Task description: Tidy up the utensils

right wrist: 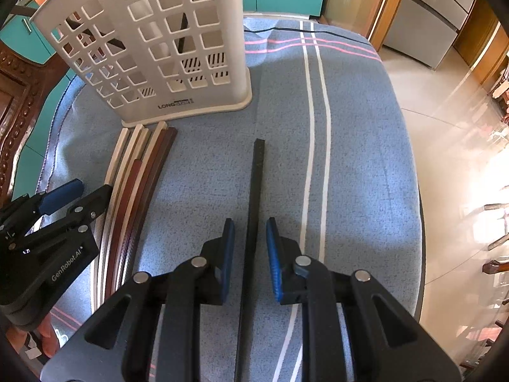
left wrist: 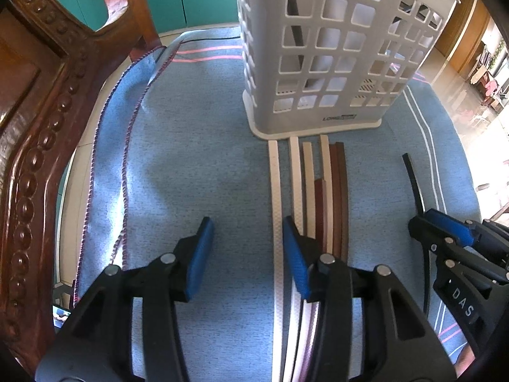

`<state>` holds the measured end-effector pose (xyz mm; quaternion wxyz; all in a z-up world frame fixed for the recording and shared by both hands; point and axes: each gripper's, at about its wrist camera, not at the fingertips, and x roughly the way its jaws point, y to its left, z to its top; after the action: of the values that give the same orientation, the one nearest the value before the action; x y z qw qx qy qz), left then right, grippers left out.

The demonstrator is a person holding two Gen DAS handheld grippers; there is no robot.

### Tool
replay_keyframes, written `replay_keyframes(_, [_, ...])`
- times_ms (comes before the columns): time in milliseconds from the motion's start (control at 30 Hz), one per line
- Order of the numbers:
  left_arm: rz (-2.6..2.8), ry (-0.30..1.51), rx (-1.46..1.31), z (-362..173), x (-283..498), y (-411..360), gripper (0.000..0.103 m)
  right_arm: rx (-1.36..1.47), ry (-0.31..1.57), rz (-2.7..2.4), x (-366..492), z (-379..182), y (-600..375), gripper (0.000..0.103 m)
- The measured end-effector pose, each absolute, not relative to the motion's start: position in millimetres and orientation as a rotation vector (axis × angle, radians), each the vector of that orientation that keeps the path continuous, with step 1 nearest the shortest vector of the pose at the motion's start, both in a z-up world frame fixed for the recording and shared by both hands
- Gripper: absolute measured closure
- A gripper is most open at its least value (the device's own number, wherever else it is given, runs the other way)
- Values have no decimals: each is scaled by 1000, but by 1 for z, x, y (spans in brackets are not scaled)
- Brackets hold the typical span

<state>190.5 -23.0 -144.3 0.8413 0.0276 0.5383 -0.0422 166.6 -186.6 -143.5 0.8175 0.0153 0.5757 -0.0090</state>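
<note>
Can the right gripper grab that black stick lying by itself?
Probably yes. The right hand-held gripper is open with the black stick lying between its blue pads. Nothing lies across it, and the other sticks lie apart to the left.

White and brown chopsticks lie bunched before holder; black chopstick apart.

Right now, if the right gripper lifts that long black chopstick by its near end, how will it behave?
The long black chopstick looks straight and square-edged, so likely stiff and unlikely to roll on the blue cloth. It seems thin and light; held near one end by the open right gripper, it may pivot or slip.
</note>
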Motion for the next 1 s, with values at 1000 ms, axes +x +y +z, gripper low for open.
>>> replay_keyframes(1000, [-108,1123,51,-142,210,-18,74,10,1201,-31,164,-142,-174,89])
